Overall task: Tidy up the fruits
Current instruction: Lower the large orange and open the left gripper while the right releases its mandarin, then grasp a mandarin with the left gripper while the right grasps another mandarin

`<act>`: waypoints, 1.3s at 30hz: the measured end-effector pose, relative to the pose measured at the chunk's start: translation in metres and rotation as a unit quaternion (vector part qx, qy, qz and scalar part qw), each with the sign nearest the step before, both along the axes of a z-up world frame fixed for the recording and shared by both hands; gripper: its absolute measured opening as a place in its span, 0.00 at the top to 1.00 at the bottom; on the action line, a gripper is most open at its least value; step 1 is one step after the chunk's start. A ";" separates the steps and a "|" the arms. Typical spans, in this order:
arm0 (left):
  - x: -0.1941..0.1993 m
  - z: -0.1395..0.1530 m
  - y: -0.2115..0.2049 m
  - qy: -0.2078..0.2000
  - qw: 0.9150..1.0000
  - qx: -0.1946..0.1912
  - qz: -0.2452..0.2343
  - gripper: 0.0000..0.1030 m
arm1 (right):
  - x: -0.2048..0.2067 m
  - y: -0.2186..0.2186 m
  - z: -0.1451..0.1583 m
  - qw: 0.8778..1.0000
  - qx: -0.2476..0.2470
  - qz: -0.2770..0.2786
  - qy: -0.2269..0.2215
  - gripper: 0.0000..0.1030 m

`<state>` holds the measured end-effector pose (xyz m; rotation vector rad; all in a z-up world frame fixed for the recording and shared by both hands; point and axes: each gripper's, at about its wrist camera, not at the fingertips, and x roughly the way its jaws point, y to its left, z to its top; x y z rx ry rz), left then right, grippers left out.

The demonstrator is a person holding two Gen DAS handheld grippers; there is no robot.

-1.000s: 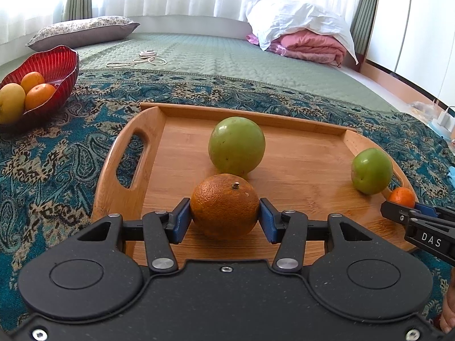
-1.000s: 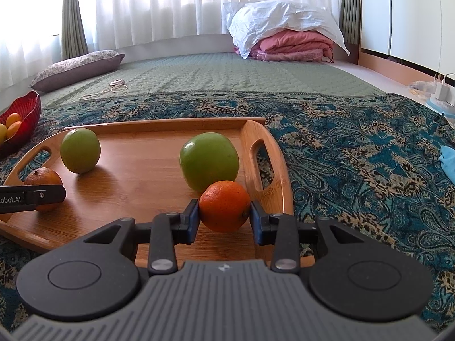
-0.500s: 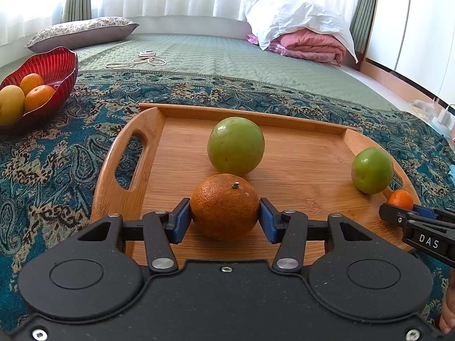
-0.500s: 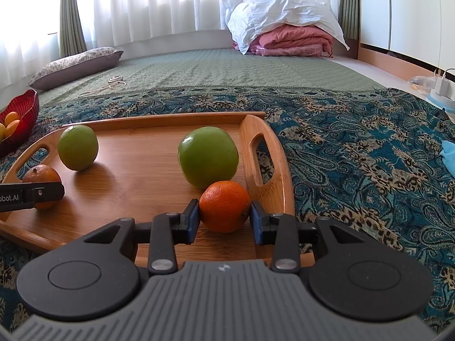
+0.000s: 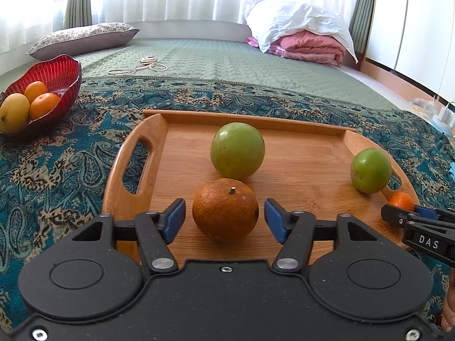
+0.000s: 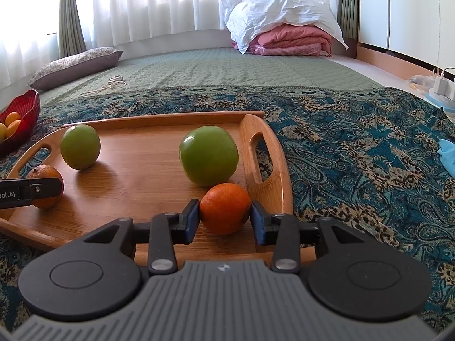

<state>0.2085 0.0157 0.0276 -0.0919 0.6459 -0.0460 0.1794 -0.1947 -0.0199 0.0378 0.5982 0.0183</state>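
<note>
A wooden tray (image 5: 298, 170) lies on the patterned blanket. A dull orange (image 5: 225, 213) rests on it between the pads of my left gripper (image 5: 224, 218), which is open with gaps on both sides. A large green fruit (image 5: 237, 150) sits behind it, and a smaller green fruit (image 5: 370, 170) sits at the tray's right end. My right gripper (image 6: 224, 217) stands around a bright orange (image 6: 225, 208) by the right handle, pads touching or nearly touching it. The dull orange (image 6: 45, 185), the left green fruit (image 6: 80, 146) and the other green fruit (image 6: 208, 155) show in the right wrist view.
A red glass bowl (image 5: 61, 76) with a yellow fruit and two oranges stands left of the tray. A cord (image 5: 142, 65) lies on the green quilt behind. A pillow (image 5: 82, 38) and folded bedding (image 5: 301, 34) are at the back. A charger (image 6: 442, 88) sits far right.
My left gripper has opened and let go of the dull orange, which now rests on the tray. My right gripper's pads have eased slightly around the bright orange.
</note>
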 end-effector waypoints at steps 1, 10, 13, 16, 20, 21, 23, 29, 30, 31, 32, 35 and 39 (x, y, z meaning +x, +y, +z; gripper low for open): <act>-0.002 0.001 0.001 -0.001 1.000 -0.002 0.000 0.35 | -0.002 0.000 0.001 1.000 -0.001 0.001 -0.002 0.41; -0.030 0.015 0.007 -0.016 1.000 -0.010 -0.008 0.13 | -0.025 0.003 0.008 0.999 -0.017 0.016 -0.023 0.23; -0.044 0.018 0.008 -0.027 1.000 -0.004 -0.010 0.10 | -0.037 0.009 0.010 0.999 -0.028 0.029 -0.033 0.18; -0.061 0.020 0.008 -0.038 0.999 0.003 -0.014 0.05 | -0.049 0.016 0.011 0.997 -0.047 0.043 -0.045 0.15; -0.083 0.020 0.008 -0.047 0.999 0.009 -0.017 0.01 | -0.064 0.027 0.010 0.994 -0.070 0.063 -0.056 0.13; -0.088 0.019 0.009 -0.050 0.999 0.010 -0.016 0.00 | -0.069 0.029 0.010 0.993 -0.075 0.069 -0.058 0.13; -0.100 0.018 0.011 -0.057 0.998 0.009 -0.015 0.00 | -0.076 0.035 0.009 0.992 -0.084 0.078 -0.062 0.12; -0.128 0.010 0.015 -0.081 0.996 0.024 0.000 0.00 | -0.093 0.044 0.002 0.992 -0.068 0.079 -0.067 0.09; -0.131 0.008 0.016 -0.081 0.996 0.027 0.003 0.00 | -0.095 0.044 0.000 0.993 -0.060 0.079 -0.066 0.09; -0.134 0.007 0.017 -0.081 0.996 0.028 0.004 0.00 | -0.096 0.045 -0.002 0.993 -0.053 0.078 -0.065 0.08; -0.137 0.005 0.017 -0.080 0.996 0.027 0.003 0.00 | -0.098 0.046 -0.004 0.994 -0.048 0.076 -0.064 0.08; -0.144 -0.001 0.020 -0.077 0.997 0.026 0.002 0.00 | -0.100 0.048 -0.010 0.994 -0.050 0.071 -0.069 0.00; -0.152 -0.011 0.022 -0.072 0.997 0.032 0.013 0.00 | -0.100 0.049 -0.017 0.994 -0.052 0.070 -0.070 0.00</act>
